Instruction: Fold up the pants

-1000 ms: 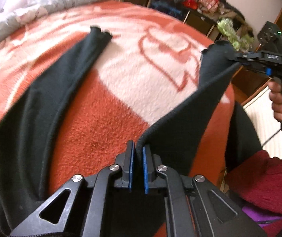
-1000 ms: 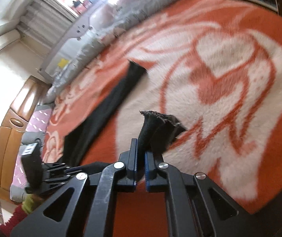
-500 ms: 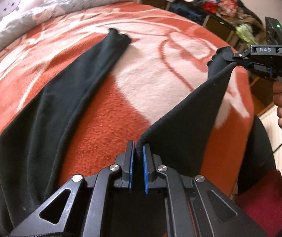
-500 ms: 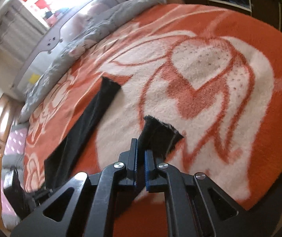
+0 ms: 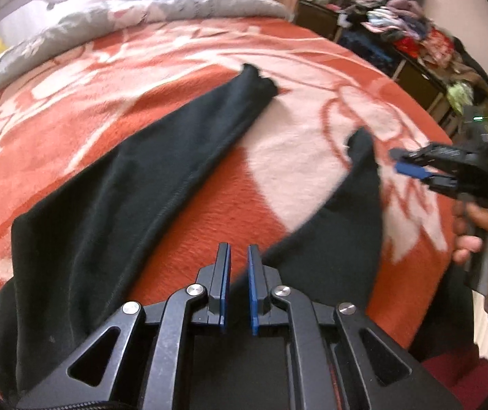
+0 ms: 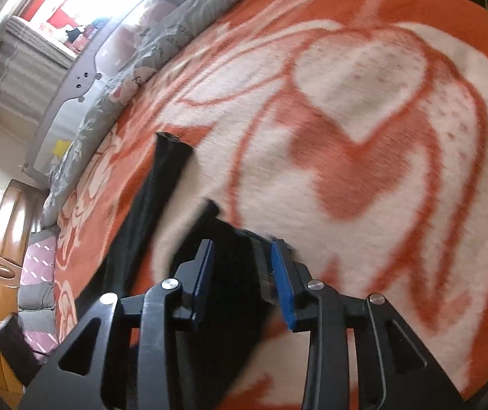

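Black pants (image 5: 114,198) lie spread on an orange and white blanket (image 5: 278,157), legs apart in a V. The left leg runs up to its cuff (image 5: 257,78). The right leg (image 5: 346,212) lies flat toward its cuff (image 5: 360,140). My left gripper (image 5: 238,256) is open and empty above the crotch area. My right gripper (image 6: 242,249) is open over the right leg's cuff (image 6: 233,239), not holding it. It also shows at the right in the left wrist view (image 5: 411,167). The left leg shows in the right wrist view (image 6: 155,191).
A grey quilt (image 5: 141,13) lies at the head of the bed. Shelves piled with clothes (image 5: 408,37) stand beyond the bed's far right side. A wooden bed frame (image 6: 1,249) and a pink pillow (image 6: 38,256) are at the left in the right wrist view.
Both grippers have opened and let go of the right pant leg. The leg, held taut and raised before, now lies on the blanket.
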